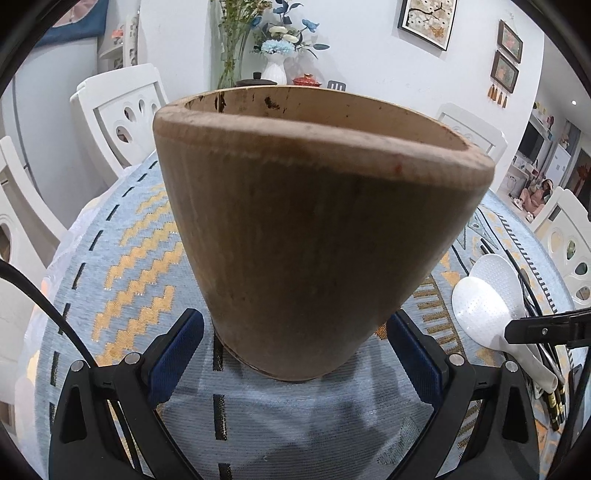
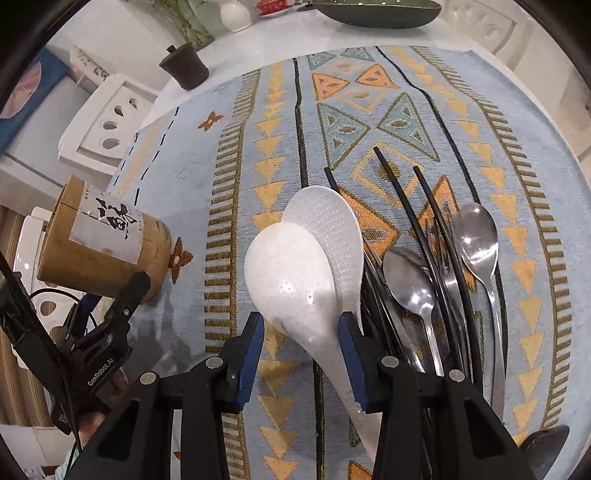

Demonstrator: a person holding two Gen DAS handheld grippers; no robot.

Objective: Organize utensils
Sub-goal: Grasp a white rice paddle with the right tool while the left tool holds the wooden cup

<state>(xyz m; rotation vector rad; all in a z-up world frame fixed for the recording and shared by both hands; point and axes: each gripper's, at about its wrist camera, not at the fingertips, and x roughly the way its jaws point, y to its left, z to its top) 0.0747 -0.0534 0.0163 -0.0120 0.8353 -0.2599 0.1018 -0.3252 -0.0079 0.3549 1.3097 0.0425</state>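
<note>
Your right gripper (image 2: pixel 301 325) stands partly open astride the neck of the upper white rice paddle (image 2: pixel 291 273); its right pad seems to touch the paddle's edge, though a firm grip isn't clear. Your left gripper (image 1: pixel 295 332) stands wide, its blue pads flanking the base of the bamboo holder (image 1: pixel 306 229), contact uncertain. The paddle is dimpled and glossy, stacked on a second paddle (image 2: pixel 332 221) right of the holder, with spoons (image 2: pixel 476 236) and black chopsticks (image 2: pixel 410 206) beyond.

White walls (image 1: pixel 369 48), framed pictures (image 1: pixel 428 22), white chairs (image 1: pixel 122 110), flower vase (image 1: pixel 274 70); far room blurred, possibly shelving.
</note>
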